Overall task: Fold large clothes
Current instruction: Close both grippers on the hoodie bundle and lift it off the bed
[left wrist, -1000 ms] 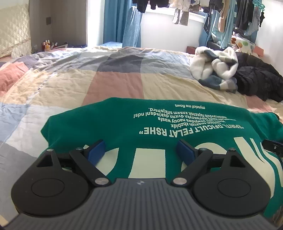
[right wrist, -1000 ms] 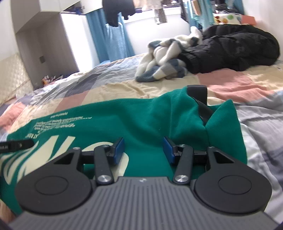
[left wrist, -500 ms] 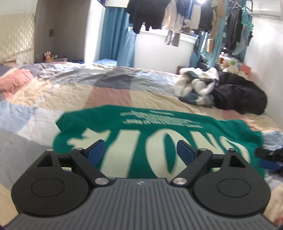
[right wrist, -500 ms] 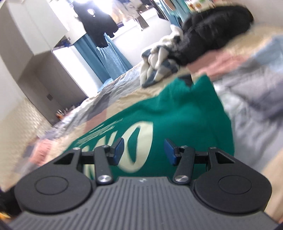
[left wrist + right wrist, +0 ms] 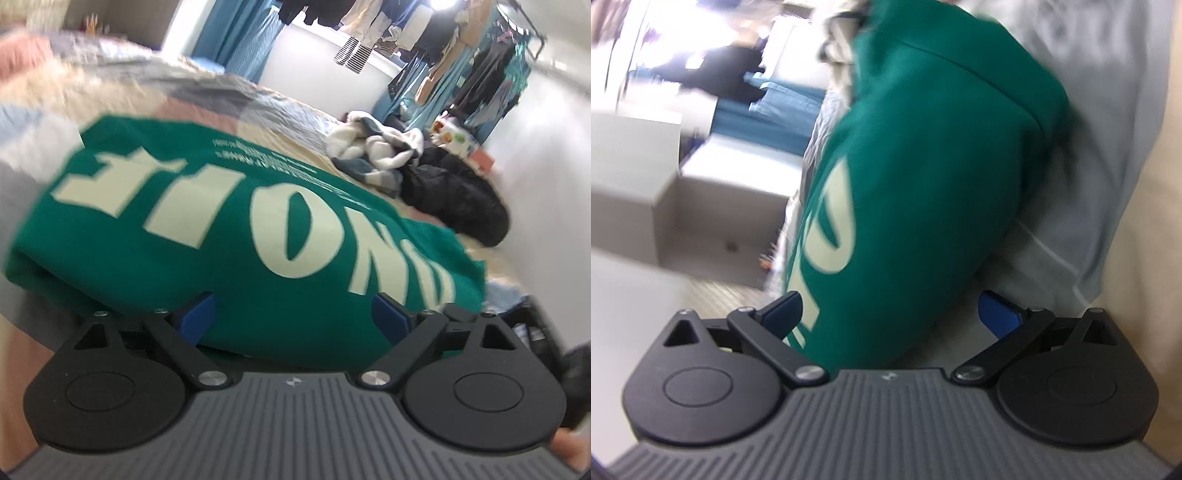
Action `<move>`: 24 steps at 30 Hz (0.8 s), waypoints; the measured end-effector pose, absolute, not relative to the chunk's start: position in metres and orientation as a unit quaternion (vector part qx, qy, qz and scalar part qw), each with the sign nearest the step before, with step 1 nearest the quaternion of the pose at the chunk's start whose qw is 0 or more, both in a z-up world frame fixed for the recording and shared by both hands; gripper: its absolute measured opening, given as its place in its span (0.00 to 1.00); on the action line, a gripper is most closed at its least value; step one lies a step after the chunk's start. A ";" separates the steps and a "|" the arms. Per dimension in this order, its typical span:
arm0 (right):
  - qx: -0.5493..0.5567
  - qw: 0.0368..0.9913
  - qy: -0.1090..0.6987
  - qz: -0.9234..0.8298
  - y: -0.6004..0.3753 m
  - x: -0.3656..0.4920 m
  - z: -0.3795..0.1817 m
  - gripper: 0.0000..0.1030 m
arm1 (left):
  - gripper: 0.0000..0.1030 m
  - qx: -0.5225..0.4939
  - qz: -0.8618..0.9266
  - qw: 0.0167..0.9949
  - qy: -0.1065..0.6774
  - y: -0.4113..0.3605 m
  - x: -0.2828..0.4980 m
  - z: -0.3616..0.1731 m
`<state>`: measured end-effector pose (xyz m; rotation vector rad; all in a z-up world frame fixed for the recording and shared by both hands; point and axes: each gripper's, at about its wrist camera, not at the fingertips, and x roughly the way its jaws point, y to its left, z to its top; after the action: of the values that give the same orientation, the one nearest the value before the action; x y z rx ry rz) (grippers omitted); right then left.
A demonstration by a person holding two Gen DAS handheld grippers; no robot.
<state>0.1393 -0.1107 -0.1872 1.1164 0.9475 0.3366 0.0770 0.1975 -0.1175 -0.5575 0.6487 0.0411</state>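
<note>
Green sweatshirt [image 5: 229, 236], folded, on the patchwork bed [image 5: 207, 99]; long axis runs left-right across the left view, cream lettering upside down to the camera. Left claw [image 5: 291, 317] and right claw [image 5: 890, 314]: fingers spread wide, near fold between them, contact unclear. Since half a second ago both views have tilted and closed in; both blurred, sweatshirt's near edge hidden behind the claws.

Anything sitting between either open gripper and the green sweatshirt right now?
Nothing visible. In both wrist views the green sweatshirt fills the gap between the spread fingers of the left gripper and the right gripper. The pile of clothes lies beyond it.
</note>
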 end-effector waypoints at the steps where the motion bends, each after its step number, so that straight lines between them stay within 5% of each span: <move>1: 0.527 0.717 0.432 0.147 -0.111 0.143 -0.195 1.00 | 0.92 -0.290 0.010 0.904 0.315 0.199 0.078 -0.121; 13: 0.605 0.686 0.362 0.180 -0.105 0.168 -0.202 1.00 | 1.00 -0.544 -0.068 0.746 0.379 0.220 0.106 -0.194; 24: 0.614 0.680 0.355 0.183 -0.113 0.169 -0.199 1.00 | 1.00 -0.696 0.013 0.668 0.262 0.255 0.093 -0.234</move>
<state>0.1693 -0.1128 -0.1995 1.3788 0.7973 0.4105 0.0926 0.2555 -0.2339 -1.5708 0.5901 0.0285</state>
